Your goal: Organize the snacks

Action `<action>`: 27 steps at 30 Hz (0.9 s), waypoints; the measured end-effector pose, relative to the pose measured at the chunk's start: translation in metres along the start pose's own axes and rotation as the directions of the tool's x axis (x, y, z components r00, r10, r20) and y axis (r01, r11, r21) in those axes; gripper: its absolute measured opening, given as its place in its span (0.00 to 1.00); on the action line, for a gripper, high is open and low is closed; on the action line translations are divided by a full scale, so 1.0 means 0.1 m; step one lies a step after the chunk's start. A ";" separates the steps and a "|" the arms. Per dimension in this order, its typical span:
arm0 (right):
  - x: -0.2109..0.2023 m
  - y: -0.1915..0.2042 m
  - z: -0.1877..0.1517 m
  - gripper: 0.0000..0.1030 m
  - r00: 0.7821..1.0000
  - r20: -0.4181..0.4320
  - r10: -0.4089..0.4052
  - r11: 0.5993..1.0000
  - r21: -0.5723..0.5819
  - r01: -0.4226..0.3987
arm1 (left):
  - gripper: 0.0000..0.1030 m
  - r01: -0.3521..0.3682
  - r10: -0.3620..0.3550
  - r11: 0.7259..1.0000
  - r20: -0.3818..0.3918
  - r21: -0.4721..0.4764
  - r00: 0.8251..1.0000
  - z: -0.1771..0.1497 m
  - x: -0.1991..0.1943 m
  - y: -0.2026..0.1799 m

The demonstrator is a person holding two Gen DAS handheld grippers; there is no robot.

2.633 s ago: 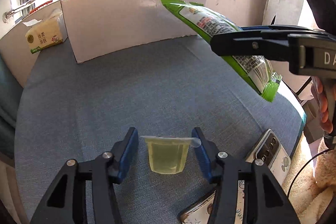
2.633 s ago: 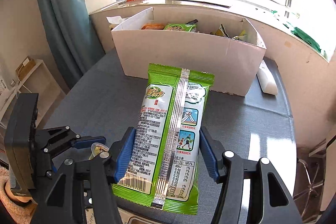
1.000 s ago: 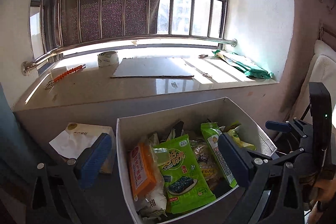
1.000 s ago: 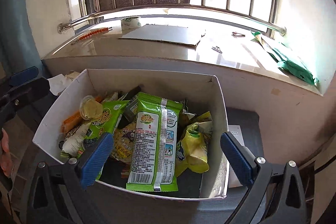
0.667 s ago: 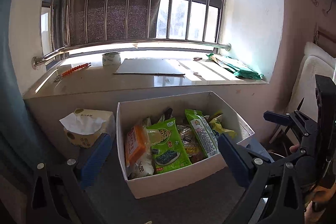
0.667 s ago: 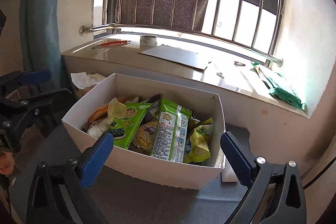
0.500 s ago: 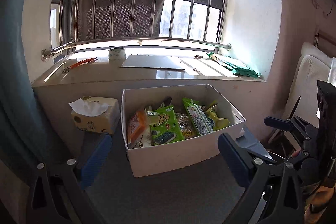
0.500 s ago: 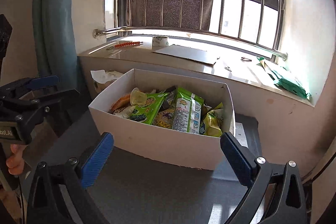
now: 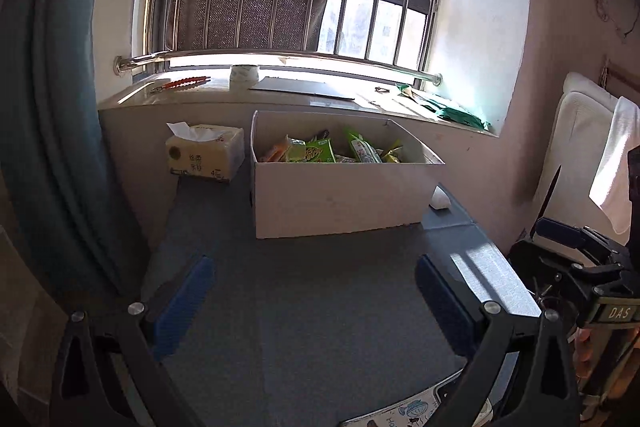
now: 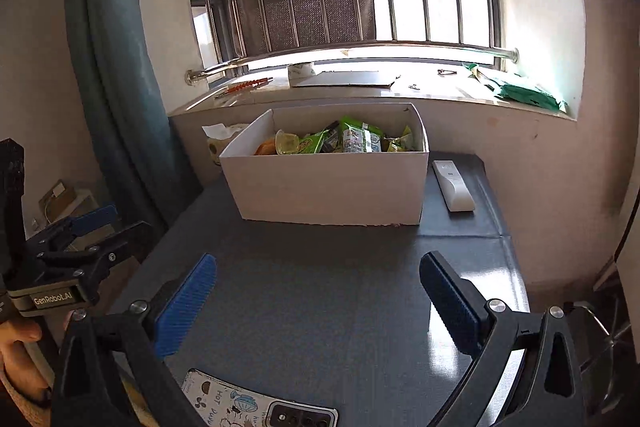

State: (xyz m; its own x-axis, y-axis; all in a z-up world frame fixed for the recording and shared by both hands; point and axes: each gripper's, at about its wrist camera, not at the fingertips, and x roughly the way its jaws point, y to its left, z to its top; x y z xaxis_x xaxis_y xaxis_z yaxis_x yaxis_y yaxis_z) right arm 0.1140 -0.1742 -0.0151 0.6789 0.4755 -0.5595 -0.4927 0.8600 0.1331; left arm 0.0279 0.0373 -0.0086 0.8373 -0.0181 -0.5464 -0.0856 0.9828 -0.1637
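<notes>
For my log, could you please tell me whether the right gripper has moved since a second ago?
Yes. The right gripper has drawn back from the white cardboard box, which filled its view then and now sits farther off, across bare grey table.

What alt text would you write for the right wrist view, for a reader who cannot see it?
The open right gripper hangs empty over a grey table, facing a white box full of snack packets below a barred window. A white remote lies right of the box, a phone at the near edge, the left gripper at far left.
</notes>
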 end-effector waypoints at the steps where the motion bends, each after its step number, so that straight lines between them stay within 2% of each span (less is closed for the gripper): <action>1: -0.05 -0.01 0.01 1.00 1.000 0.008 0.022 1.000 0.009 -0.022 | 1.00 0.001 -0.001 1.000 0.005 0.006 1.000 -0.02 -0.05 -0.02; 9: -0.19 0.04 0.00 1.00 0.998 0.041 0.039 0.999 0.005 -0.039 | 1.00 -0.012 0.011 0.999 0.026 0.052 1.000 0.04 -0.23 -0.21; 13: -0.17 0.06 -0.03 1.00 0.999 0.037 0.019 1.000 -0.016 -0.018 | 1.00 -0.010 0.009 0.999 0.018 0.046 1.000 0.04 -0.20 -0.24; 27: -0.15 0.05 -0.10 1.00 0.999 0.022 0.041 0.999 0.005 -0.041 | 1.00 -0.010 0.010 0.999 0.008 0.033 1.000 0.00 -0.18 -0.20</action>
State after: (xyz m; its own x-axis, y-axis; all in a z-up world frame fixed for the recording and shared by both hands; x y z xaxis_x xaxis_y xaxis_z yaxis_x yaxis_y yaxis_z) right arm 0.0958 -0.1784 -0.0143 0.6700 0.5141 -0.5356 -0.5172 0.8408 0.1601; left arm 0.0146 0.0179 0.0041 0.8408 -0.0067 -0.5414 -0.0766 0.9884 -0.1311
